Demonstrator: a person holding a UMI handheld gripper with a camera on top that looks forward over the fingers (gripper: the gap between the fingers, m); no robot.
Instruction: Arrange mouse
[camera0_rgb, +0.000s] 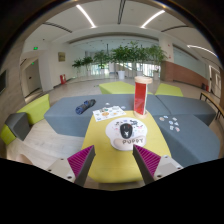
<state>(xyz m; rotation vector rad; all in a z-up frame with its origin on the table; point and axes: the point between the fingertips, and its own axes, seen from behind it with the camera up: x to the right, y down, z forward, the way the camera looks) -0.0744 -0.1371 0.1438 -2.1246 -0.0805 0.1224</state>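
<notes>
My gripper (114, 166) is open and empty, with its magenta pads (82, 160) wide apart over the yellow part of the table (112, 158). Just beyond the fingers lies a round white mat (127, 133) with a dark print and the word PUPPY. A dark, low object that looks like a mouse (85, 104) lies farther off to the left on a grey part of the table. I cannot tell whether anything sits on the round mat.
A tall red box (142, 95) stands upright beyond the mat. White printed cards lie to its left (105, 114) and to its right (168, 123). The table has grey (65, 118) and green (36, 106) sections. Potted plants (120, 55) stand in the hall behind.
</notes>
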